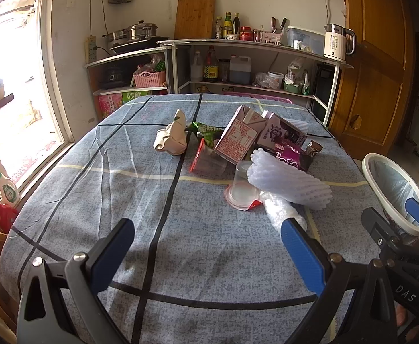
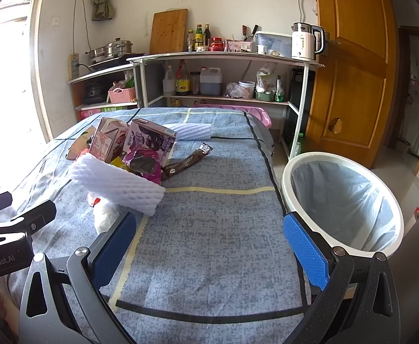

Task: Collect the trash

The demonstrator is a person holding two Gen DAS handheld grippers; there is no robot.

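Nearest me, my left gripper [image 1: 206, 253] and right gripper [image 2: 209, 248] both hang with jaws spread wide and empty over bare tablecloth [image 1: 123, 200], so I have open room in front of each. Just ahead of the left one lie a bubble-wrap wad [image 1: 281, 210], an overturned clear cup [image 1: 242, 190] and a white foam net [image 1: 289, 182]. Behind those, two cartons [image 1: 239, 136] lean together over purple wrappers; a crumpled paper ball [image 1: 172, 139] sits apart to their left. The lined bin [image 2: 344, 197] stands off the table's right edge, beside my right gripper.
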